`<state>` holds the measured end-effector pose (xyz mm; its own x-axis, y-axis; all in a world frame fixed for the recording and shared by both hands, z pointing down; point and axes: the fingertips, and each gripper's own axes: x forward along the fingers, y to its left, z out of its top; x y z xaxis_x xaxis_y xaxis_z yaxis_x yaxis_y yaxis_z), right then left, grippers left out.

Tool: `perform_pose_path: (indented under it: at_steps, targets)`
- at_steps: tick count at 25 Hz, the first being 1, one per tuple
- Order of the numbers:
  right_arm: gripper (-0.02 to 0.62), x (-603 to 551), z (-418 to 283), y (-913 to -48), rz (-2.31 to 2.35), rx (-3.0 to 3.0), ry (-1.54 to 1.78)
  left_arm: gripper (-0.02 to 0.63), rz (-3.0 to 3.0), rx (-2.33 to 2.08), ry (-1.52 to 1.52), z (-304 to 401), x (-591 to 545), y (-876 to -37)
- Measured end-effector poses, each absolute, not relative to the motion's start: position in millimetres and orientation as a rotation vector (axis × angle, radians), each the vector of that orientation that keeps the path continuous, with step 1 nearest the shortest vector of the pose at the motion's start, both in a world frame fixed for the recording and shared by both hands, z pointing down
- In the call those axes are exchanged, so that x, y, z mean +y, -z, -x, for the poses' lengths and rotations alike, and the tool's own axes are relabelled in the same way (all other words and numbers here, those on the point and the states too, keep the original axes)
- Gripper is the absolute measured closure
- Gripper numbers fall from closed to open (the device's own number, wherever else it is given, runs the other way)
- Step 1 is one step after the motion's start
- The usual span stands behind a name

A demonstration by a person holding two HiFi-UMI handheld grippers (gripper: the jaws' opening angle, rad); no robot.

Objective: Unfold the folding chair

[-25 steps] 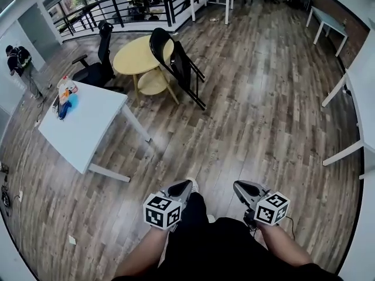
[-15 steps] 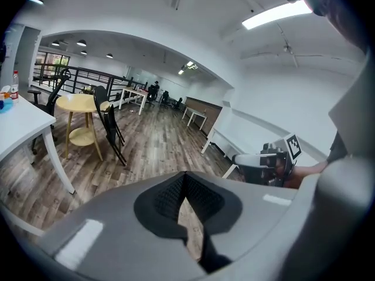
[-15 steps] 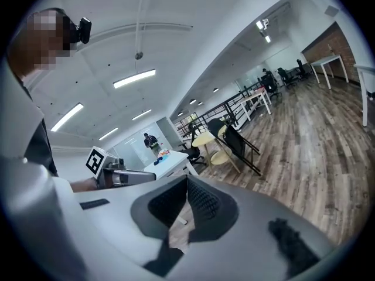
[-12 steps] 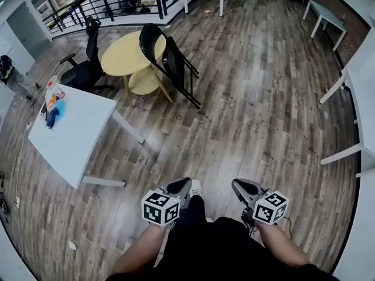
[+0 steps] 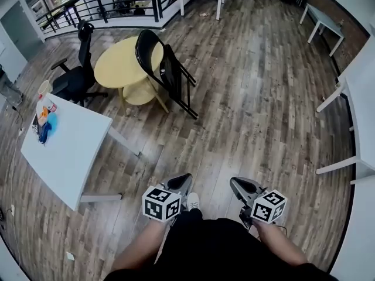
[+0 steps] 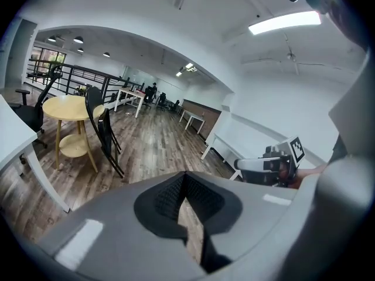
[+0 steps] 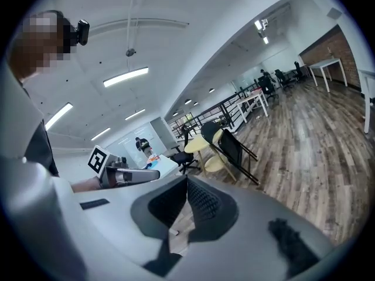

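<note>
The black folding chair [image 5: 168, 73] stands folded flat, leaning against a round yellow table [image 5: 119, 64] far ahead on the wood floor. It also shows in the left gripper view [image 6: 104, 134] and in the right gripper view [image 7: 232, 147]. Both grippers are held low in front of the person's body, well short of the chair. My left gripper [image 5: 183, 181] is shut with nothing in it, its pads meeting [image 6: 186, 178]. My right gripper [image 5: 235, 184] is shut and empty too [image 7: 187, 184].
A white table [image 5: 65, 150] with small items on its far corner stands at the left, and a black office chair [image 5: 72, 79] is behind it. More white tables [image 5: 358, 92] line the right edge. A black railing [image 5: 117, 3] runs along the back.
The chair, the yellow table and the white table have slid down and to the left in the head view as the person walks toward them. Both grippers stay shut in front of the body.
</note>
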<state>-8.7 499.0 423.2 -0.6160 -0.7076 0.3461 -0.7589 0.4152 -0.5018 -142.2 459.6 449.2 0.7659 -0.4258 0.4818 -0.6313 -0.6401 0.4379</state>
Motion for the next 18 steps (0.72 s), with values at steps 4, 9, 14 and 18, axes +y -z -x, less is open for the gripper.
perform_pose_path:
  at_steps: [4,9,14,18]
  targets:
    - [0.589,459,18,-421,-1.327,-2.566,-0.947,0.598,-2.361,-0.795,-0.415,151,418,-449]
    - [0.589,409,27,-410,-1.325,-2.579,-0.879,0.598,-2.365,-0.825,-0.379,168,372,-447]
    - [0.589,371,30,-406,-1.321,-2.574,-0.825,0.598,-2.374,-0.836,-0.349,176,339,-449]
    - [0.589,351,39,-401,-1.298,-2.579,-0.807,0.598,-2.369,-0.845,-0.329,181,323,-449]
